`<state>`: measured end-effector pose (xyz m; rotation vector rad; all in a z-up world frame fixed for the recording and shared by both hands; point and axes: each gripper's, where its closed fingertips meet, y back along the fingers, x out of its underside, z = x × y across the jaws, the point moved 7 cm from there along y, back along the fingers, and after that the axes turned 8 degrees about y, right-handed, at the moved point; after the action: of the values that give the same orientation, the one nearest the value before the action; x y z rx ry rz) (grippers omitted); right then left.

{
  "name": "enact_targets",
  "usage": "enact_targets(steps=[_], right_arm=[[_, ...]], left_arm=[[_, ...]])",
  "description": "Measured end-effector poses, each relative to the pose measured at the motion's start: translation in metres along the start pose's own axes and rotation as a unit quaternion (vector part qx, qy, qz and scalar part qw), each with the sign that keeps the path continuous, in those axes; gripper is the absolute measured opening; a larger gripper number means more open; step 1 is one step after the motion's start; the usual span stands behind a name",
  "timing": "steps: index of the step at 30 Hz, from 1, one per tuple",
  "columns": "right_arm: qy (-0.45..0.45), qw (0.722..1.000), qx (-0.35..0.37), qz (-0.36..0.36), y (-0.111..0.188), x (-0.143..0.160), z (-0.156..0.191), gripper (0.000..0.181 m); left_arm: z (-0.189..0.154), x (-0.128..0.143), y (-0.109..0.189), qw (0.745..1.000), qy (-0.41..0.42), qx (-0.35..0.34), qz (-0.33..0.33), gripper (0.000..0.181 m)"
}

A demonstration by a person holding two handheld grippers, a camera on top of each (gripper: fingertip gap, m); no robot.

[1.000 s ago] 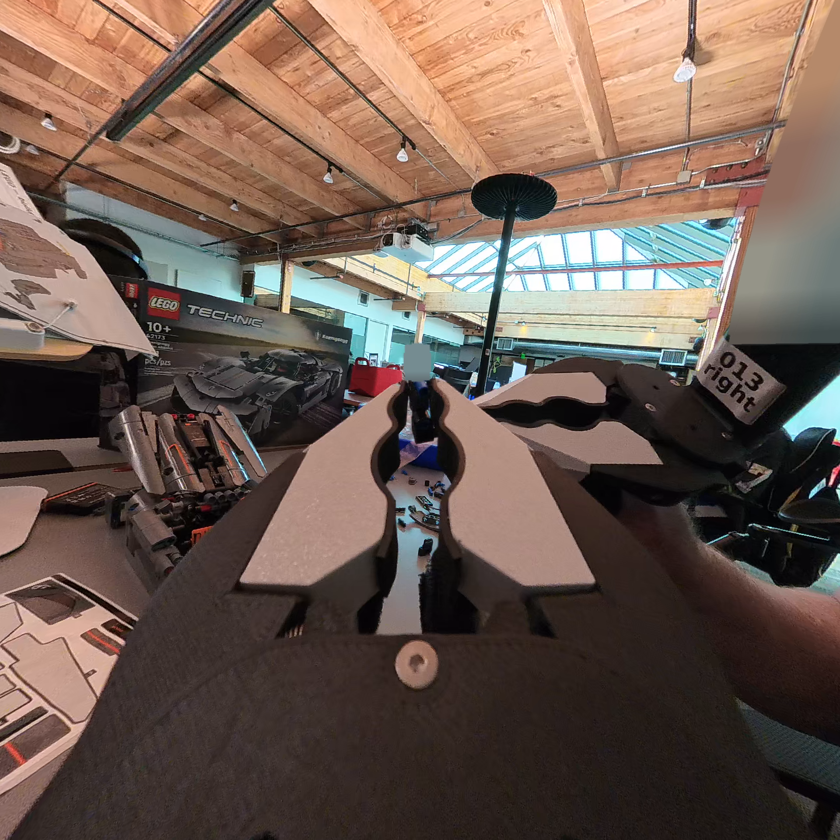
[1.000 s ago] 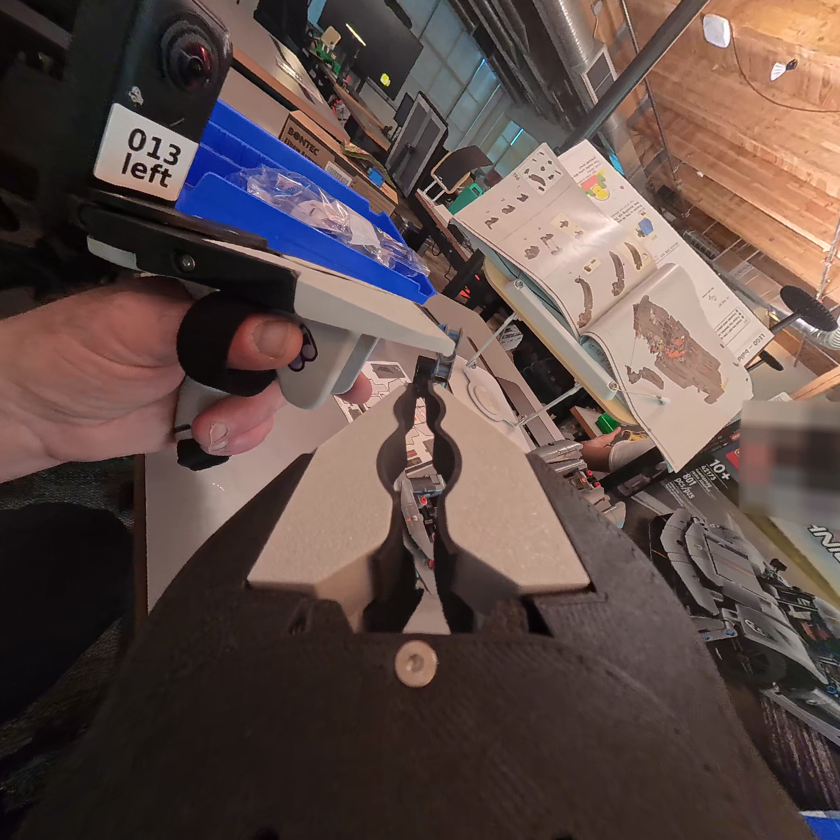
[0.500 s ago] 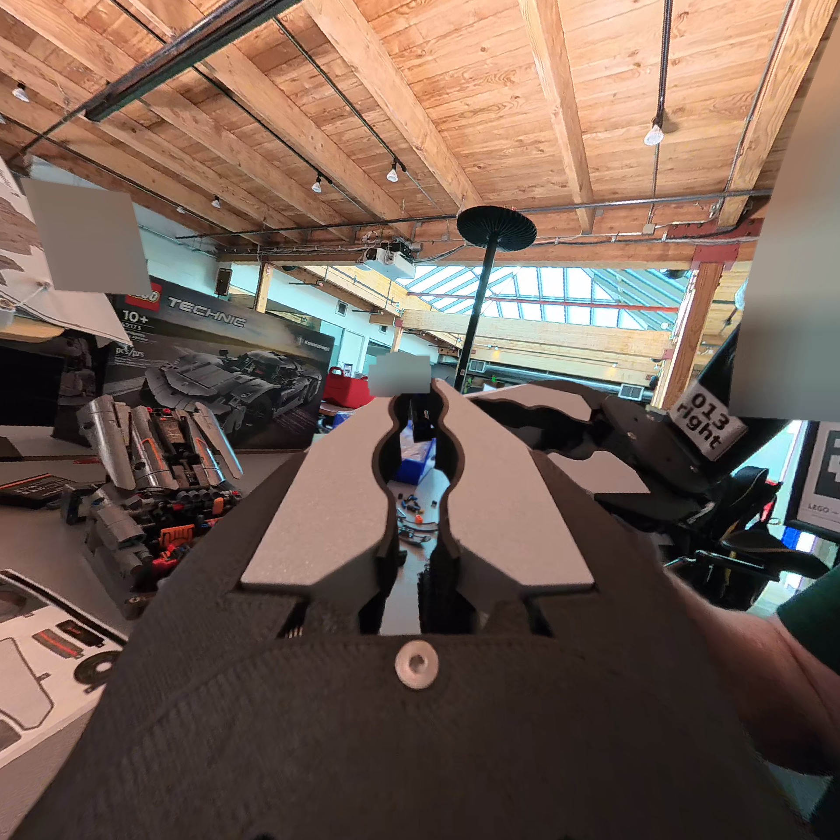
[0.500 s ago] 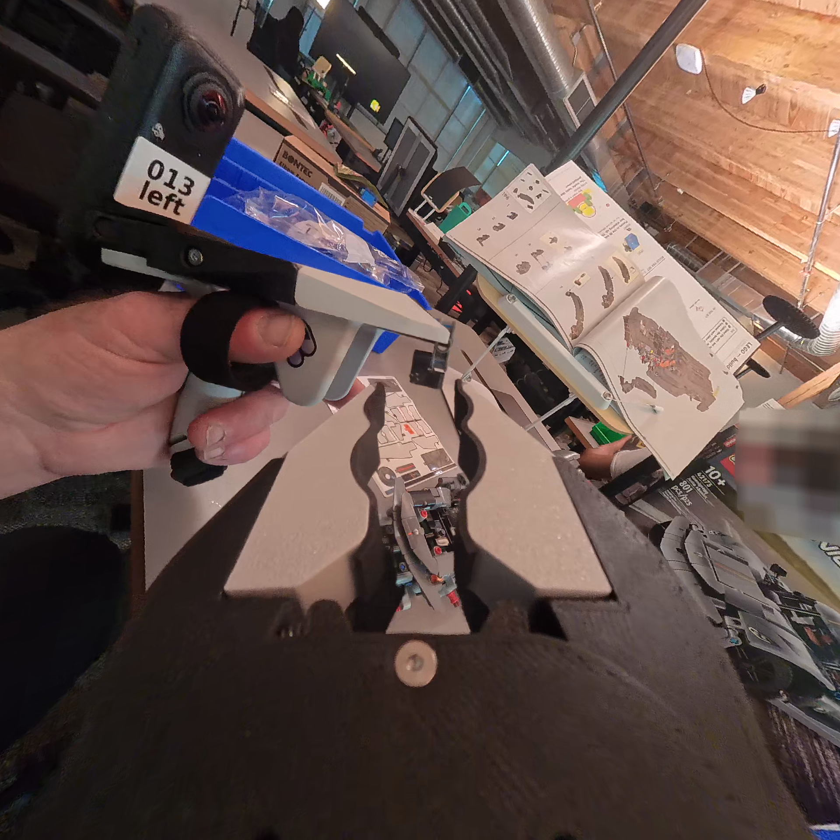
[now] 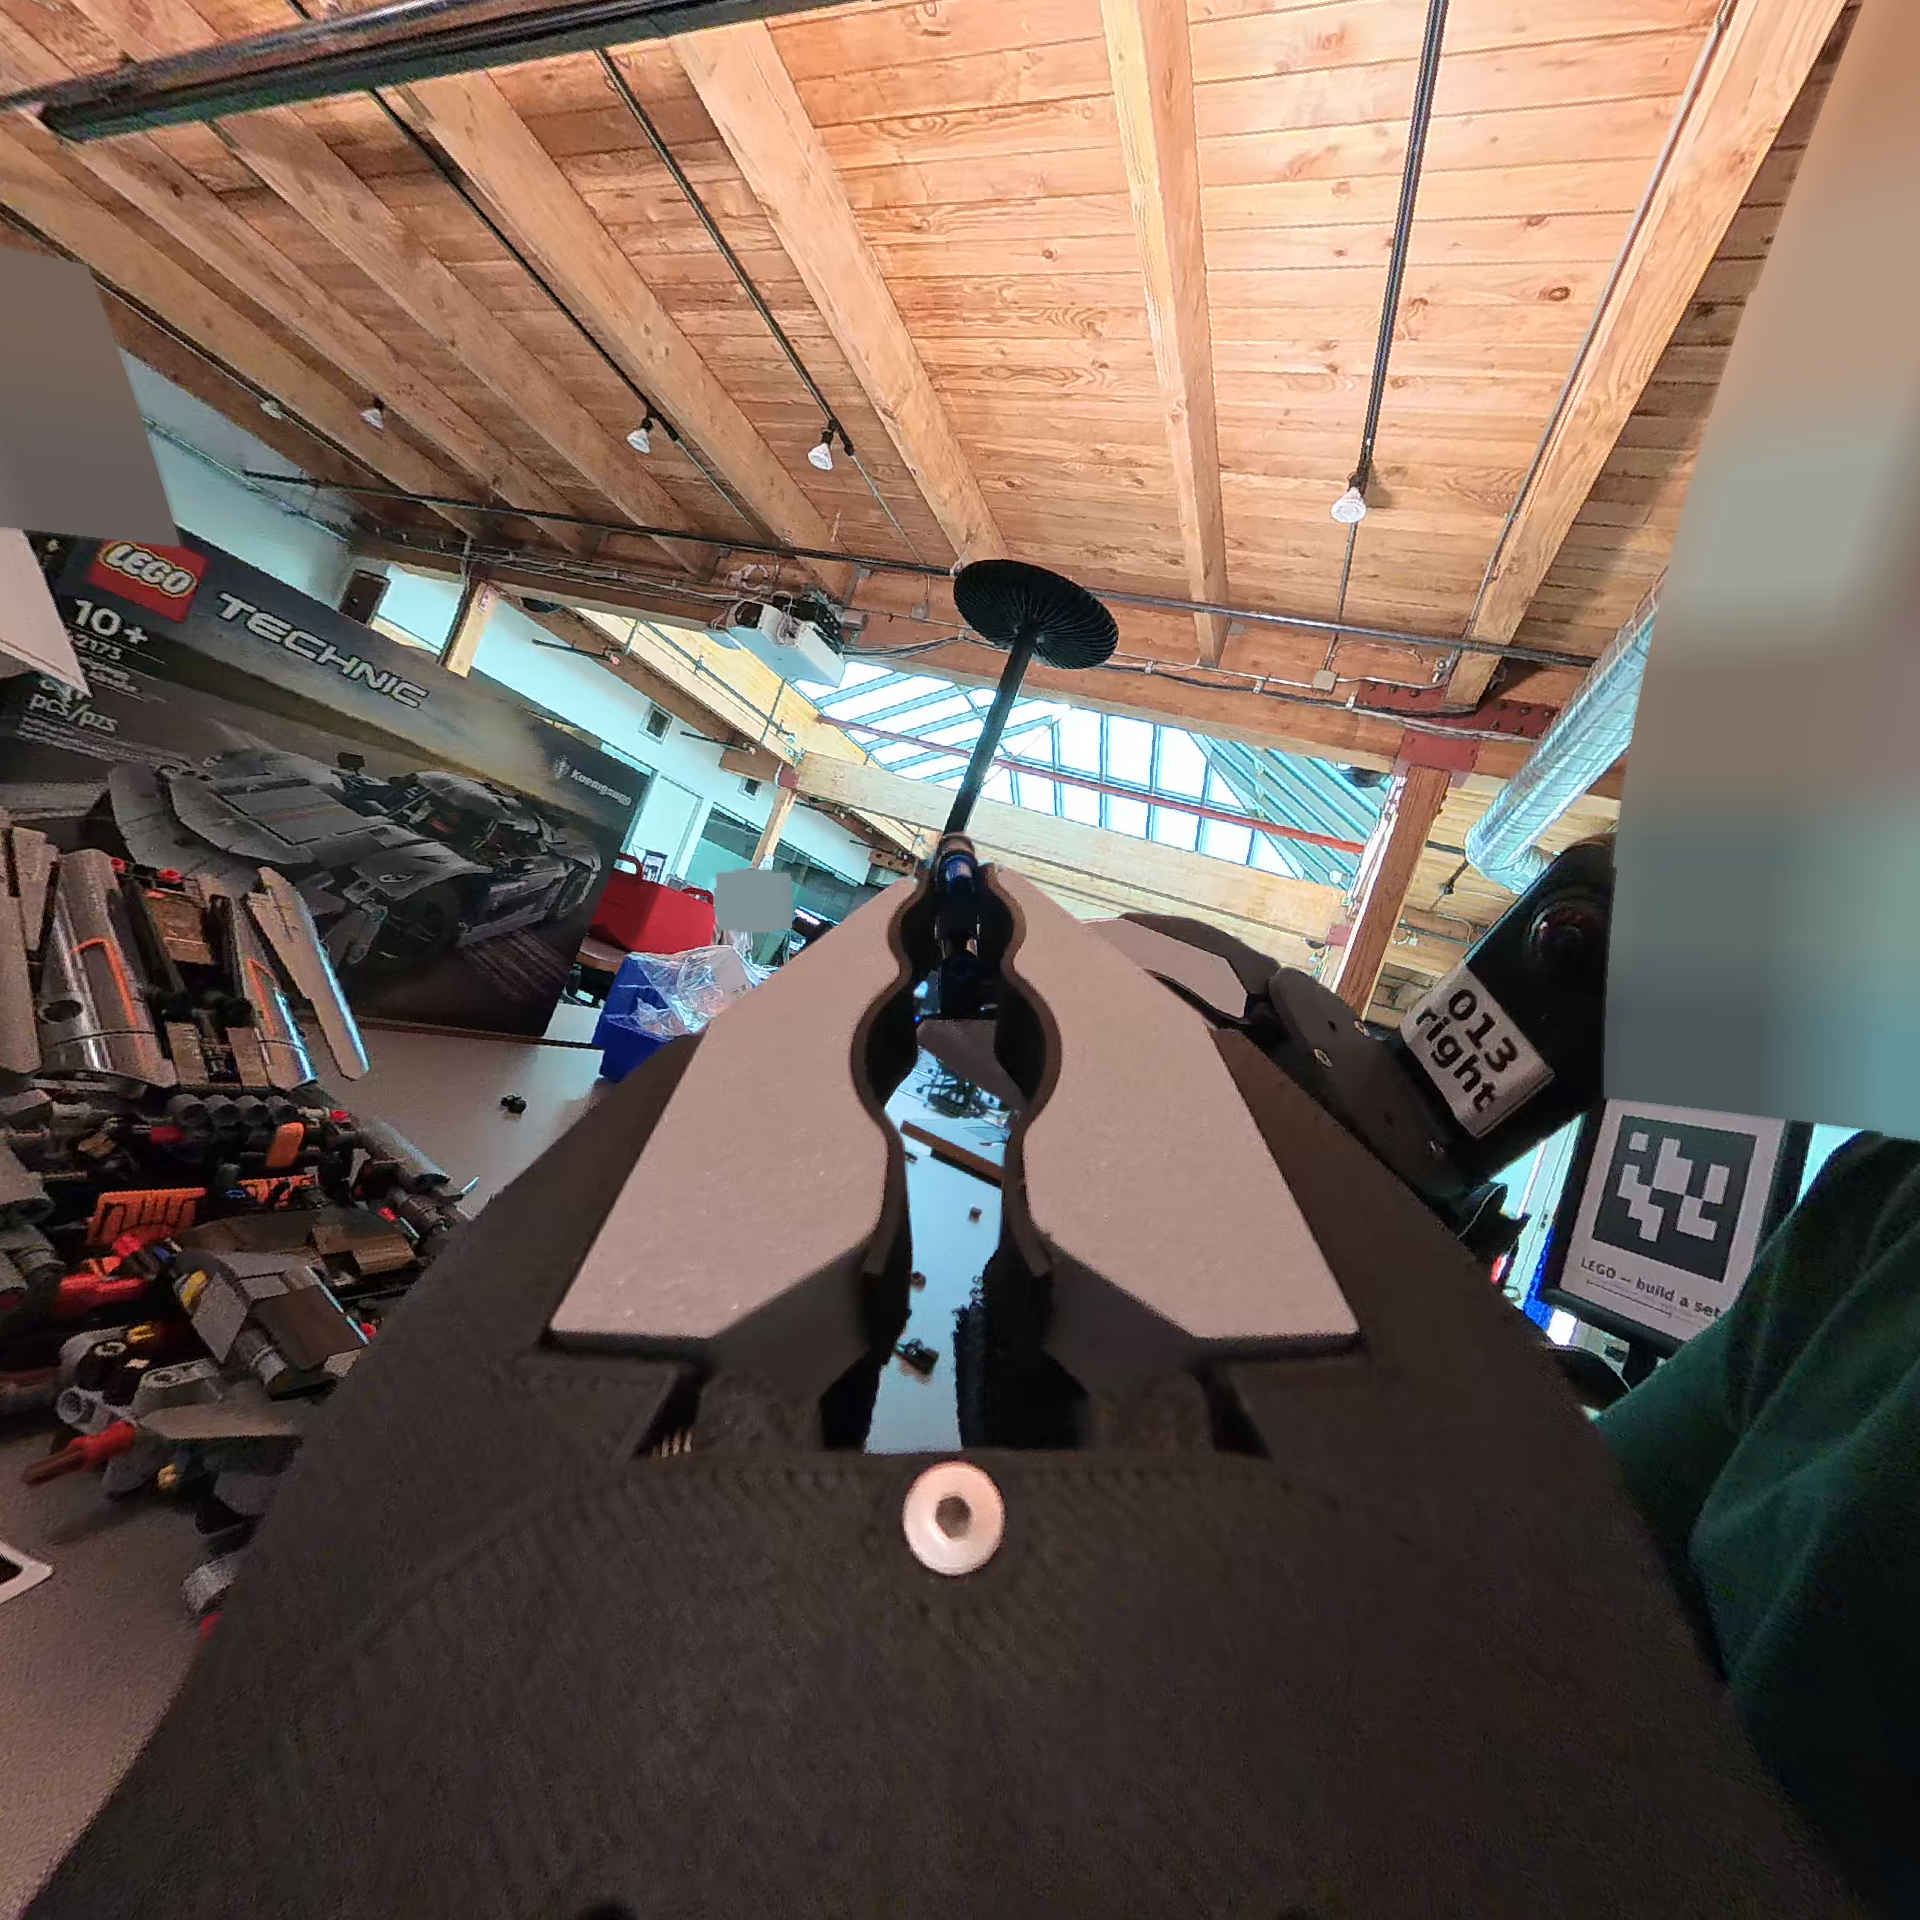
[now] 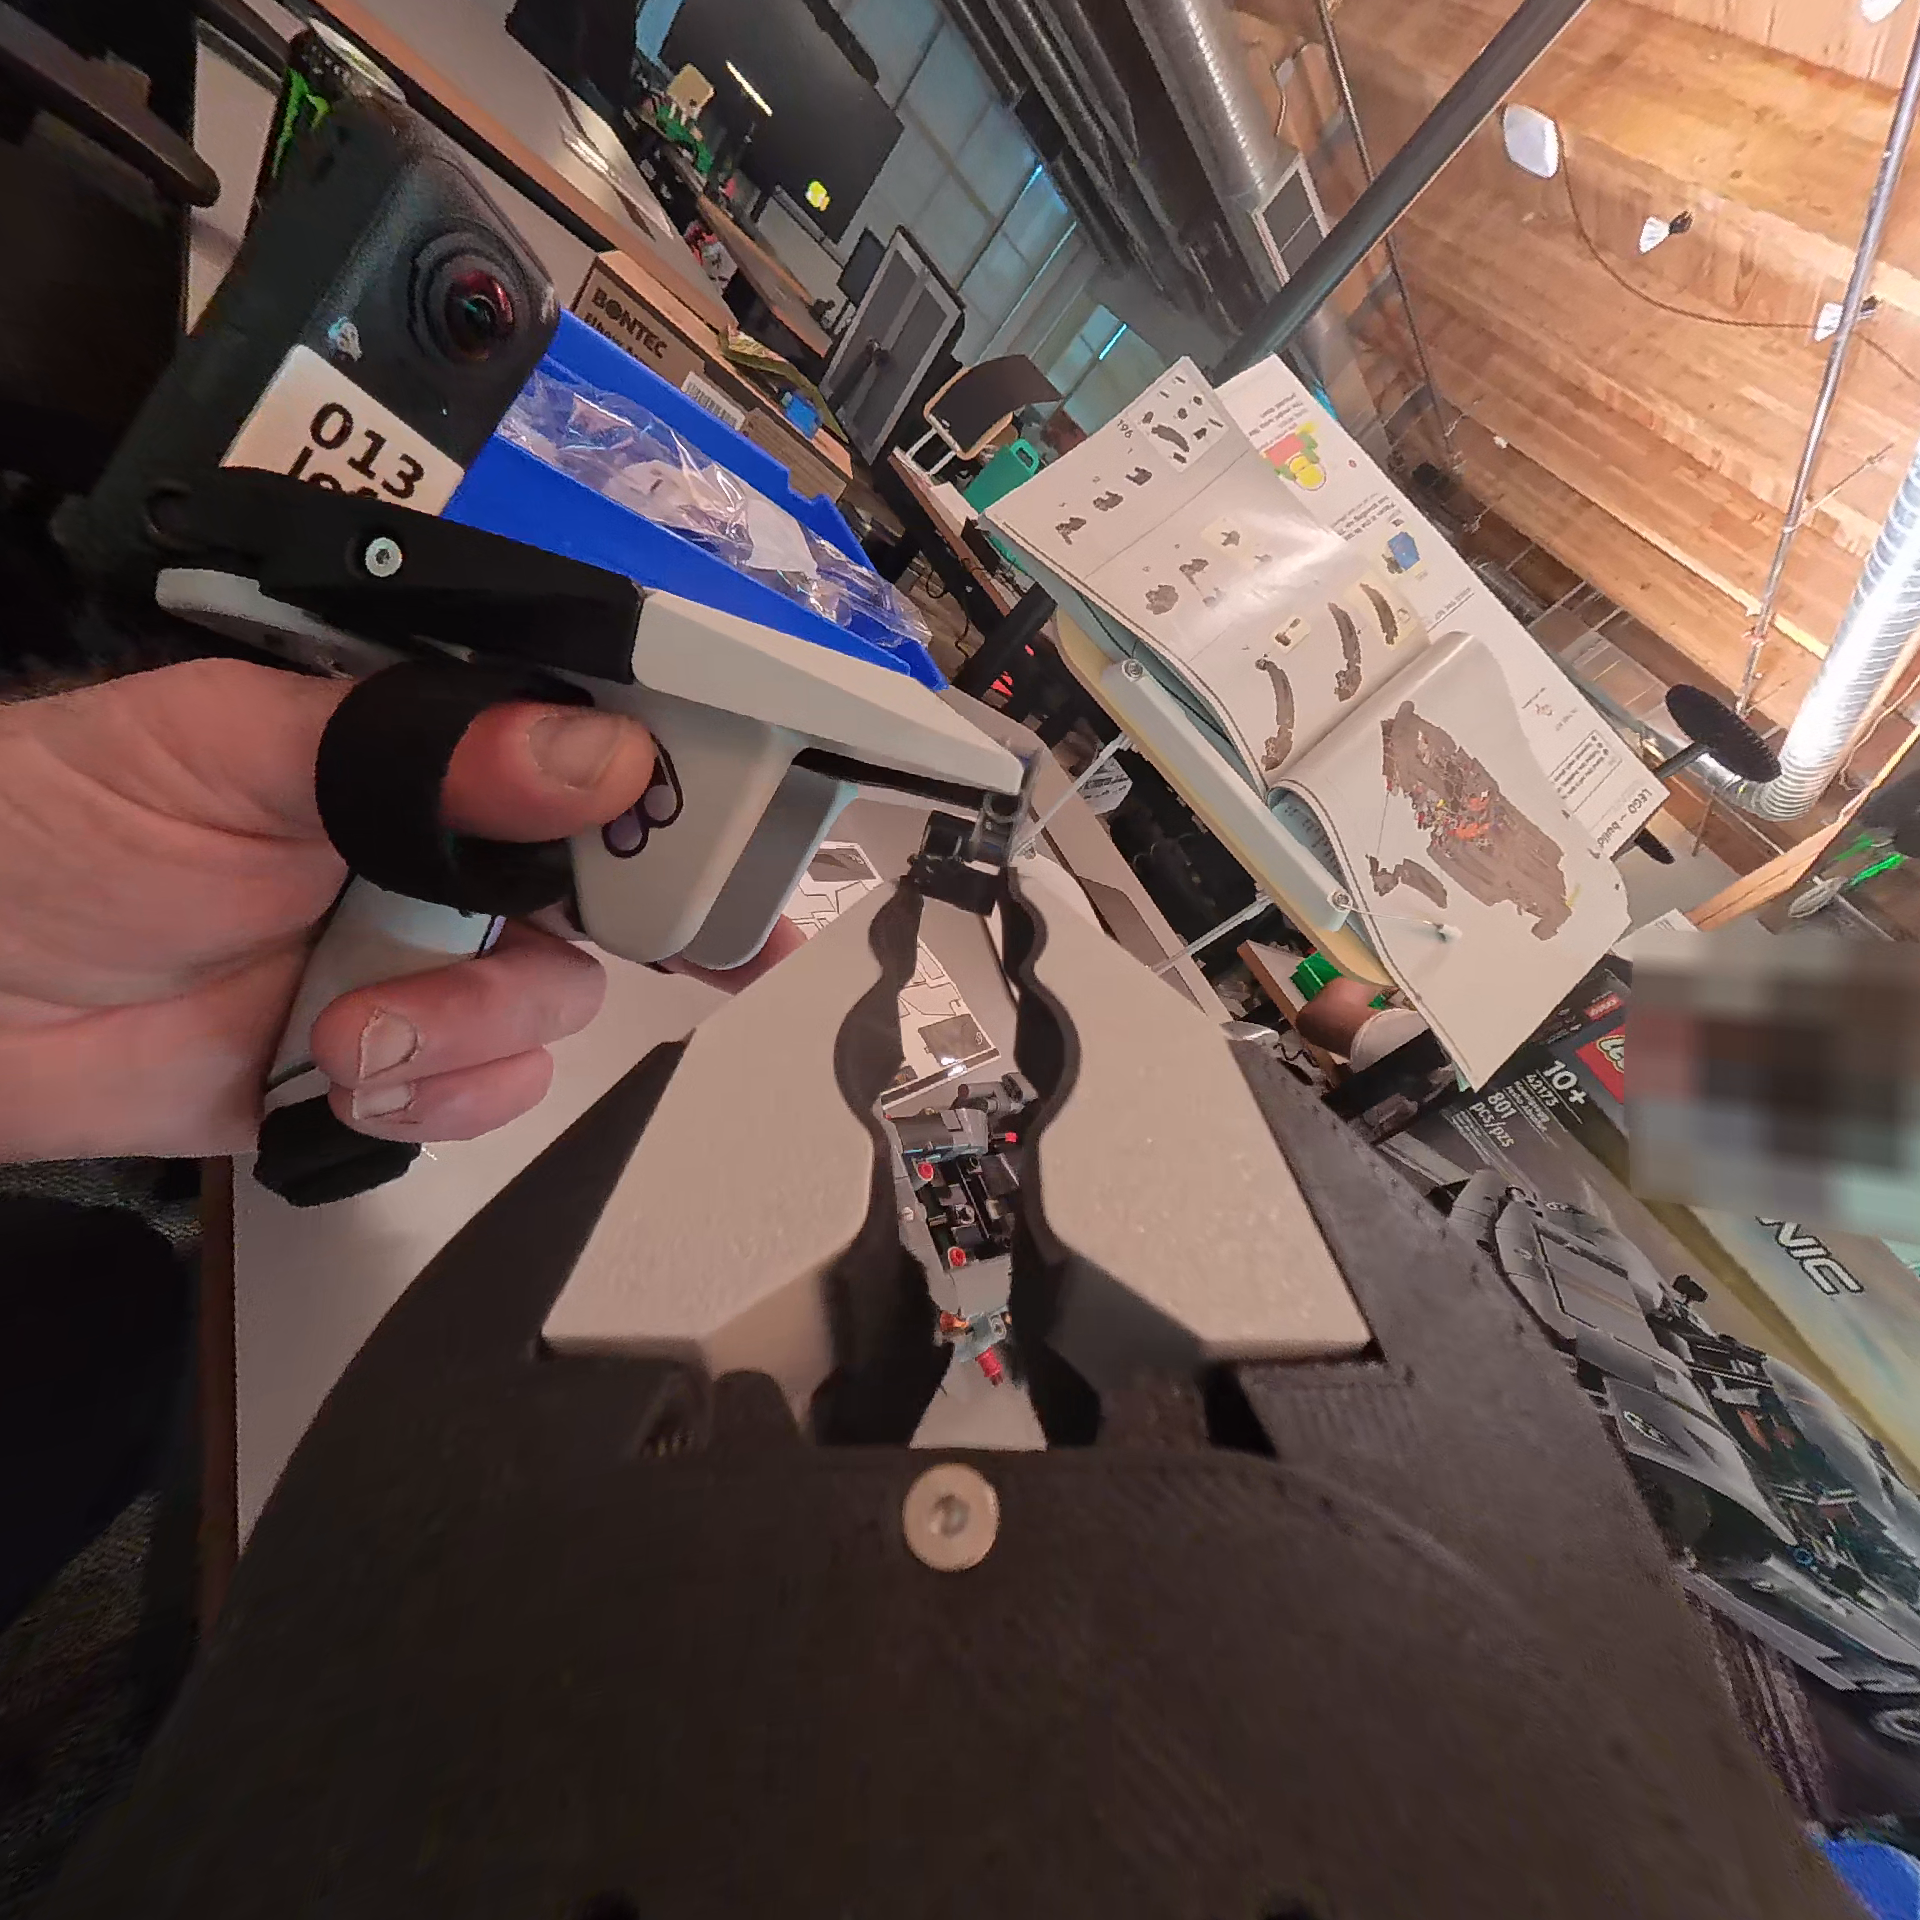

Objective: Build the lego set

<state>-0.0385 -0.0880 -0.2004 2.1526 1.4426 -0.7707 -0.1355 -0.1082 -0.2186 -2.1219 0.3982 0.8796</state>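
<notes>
**Desk:** What does the left wrist view show?

**Photographer:** The left gripper [image 5: 957, 891] is raised toward a timbered ceiling. Its grey fingers are pressed together at the tips on a small blue-and-black piece [image 5: 954, 873]. To the left of the gripper and lower, the half-built grey car model [image 5: 156, 1122] lies on the table [image 5: 457, 1091], with black, red and orange parts showing. The set's box [image 5: 343, 790] stands behind the model. Ahead and just left of the fingers sits a blue bin [image 5: 629, 1023] with a clear bag in it. A green sleeve [image 5: 1808, 1475] fills the right edge.

**Desk:** And the right wrist view?

**Photographer:** The right gripper [image 6: 956, 896] has its fingers drawn in on the black end of that same piece. The left gripper comes in from the left, gripped by a hand [image 6: 239, 883], and holds the piece's other end. The two sets of tips almost touch. The model shows through the gap between the right fingers, below them. An open instruction booklet [image 6: 1351, 665] rests on a stand ahead and to the right.
</notes>
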Motion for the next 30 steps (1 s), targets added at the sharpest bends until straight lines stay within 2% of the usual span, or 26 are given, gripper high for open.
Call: enact_targets(steps=[3, 8, 13, 16, 30], right_arm=[[-0.007, 1.0, -0.002, -0.002, 0.001, 0.0, -0.001, 0.013], [-0.042, 0.999, -0.013, -0.018, 0.003, 0.0, -0.007, 0.013], [-0.064, 0.997, -0.033, -0.031, 0.006, 0.0, -0.01, 0.014], [-0.093, 0.993, -0.051, -0.05, 0.008, -0.001, -0.011, 0.013], [-0.179, 0.966, -0.147, -0.114, 0.011, -0.005, -0.006, 0.013]], left_arm=[[0.0, -0.001, 0.0, 1.0, -0.003, 0.0, 0.002, 0.006], [-0.002, -0.008, 0.005, 0.999, -0.033, -0.008, 0.011, 0.02], [-0.003, -0.018, 0.013, 0.996, -0.084, -0.024, 0.036, 0.023], [-0.006, -0.018, 0.011, 0.994, -0.092, -0.009, 0.051, 0.024], [-0.007, -0.011, 0.004, 0.992, 0.03, 0.123, 0.016, 0.026]])
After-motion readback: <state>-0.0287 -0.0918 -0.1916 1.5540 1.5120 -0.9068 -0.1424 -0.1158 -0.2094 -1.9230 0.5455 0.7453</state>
